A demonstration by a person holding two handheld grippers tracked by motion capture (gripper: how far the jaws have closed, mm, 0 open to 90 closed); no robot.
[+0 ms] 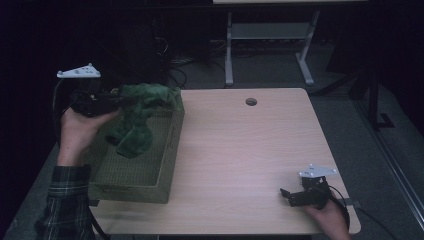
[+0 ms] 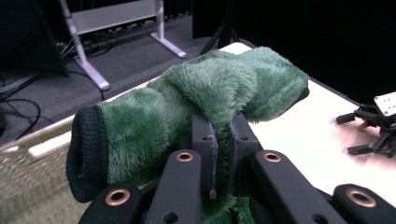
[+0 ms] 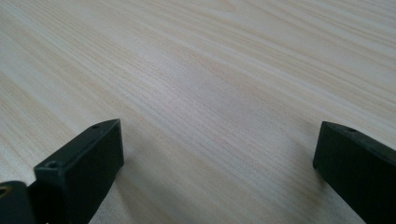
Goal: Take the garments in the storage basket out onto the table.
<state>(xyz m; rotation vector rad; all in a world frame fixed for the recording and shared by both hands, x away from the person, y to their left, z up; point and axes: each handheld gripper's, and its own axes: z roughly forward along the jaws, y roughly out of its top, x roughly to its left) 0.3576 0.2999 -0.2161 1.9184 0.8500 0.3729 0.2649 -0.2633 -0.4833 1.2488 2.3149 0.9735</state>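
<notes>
Pale wood table (image 1: 240, 150), dark room, grey floor. Left gripper (image 1: 117, 101) clenched on green fuzzy sock (image 1: 137, 117) above basket (image 1: 135, 175), far left; its view shows dark cuff (image 2: 86, 154). Right gripper (image 1: 287, 196) released, near right.

Grippers: 2 — left gripper (image 1: 117, 100), right gripper (image 1: 286, 195).
Green fuzzy garment: 1 (image 2: 205, 98) — pinched between the left gripper's jaws, dark knit cuff hanging to one side of them.
Woven basket: 1 (image 1: 150, 175) — directly below the left gripper.
Table: 1 (image 1: 240, 150) — bare wood ahead of the right gripper's spread jaws.
Round hole in tabletop: 1 (image 1: 251, 102) — well beyond the right gripper.
</notes>
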